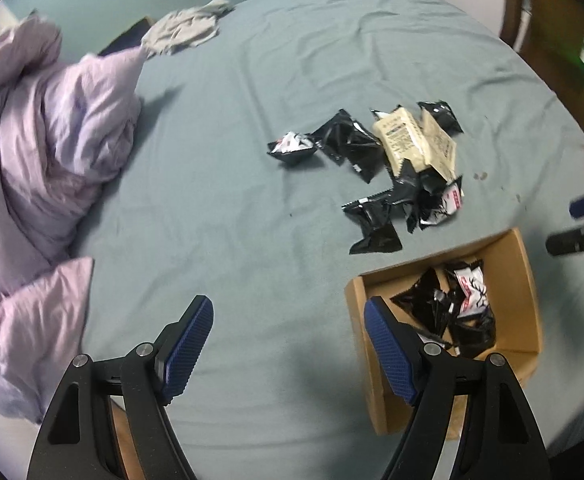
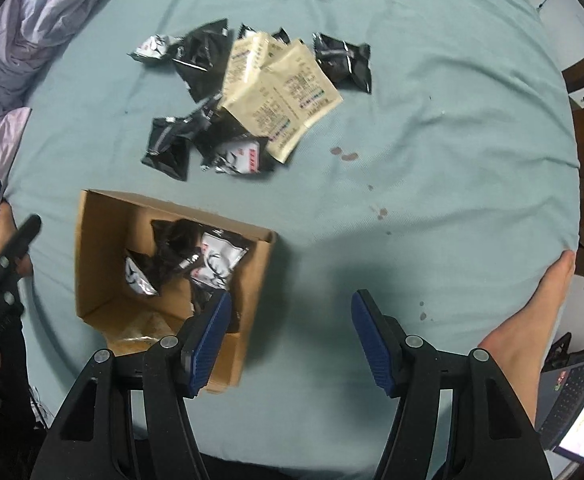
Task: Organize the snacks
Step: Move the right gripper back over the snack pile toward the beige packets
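Observation:
A pile of black snack packets (image 1: 365, 148) and beige packets (image 1: 415, 142) lies on the blue-green bed sheet; the pile also shows in the right wrist view (image 2: 252, 92). A brown cardboard box (image 1: 519, 276) near me holds several black and white packets (image 1: 451, 304); the box also shows in the right wrist view (image 2: 104, 252). My left gripper (image 1: 288, 340) is open and empty, above the sheet left of the box. My right gripper (image 2: 290, 334) is open and empty, above the sheet right of the box.
A crumpled lilac duvet (image 1: 40, 152) fills the left of the bed. A grey cloth (image 1: 188, 28) lies at the far side. A bare foot (image 2: 531, 312) rests on the bed's right edge, beside a laptop (image 2: 575, 408). Dark stains (image 2: 345, 154) mark the sheet.

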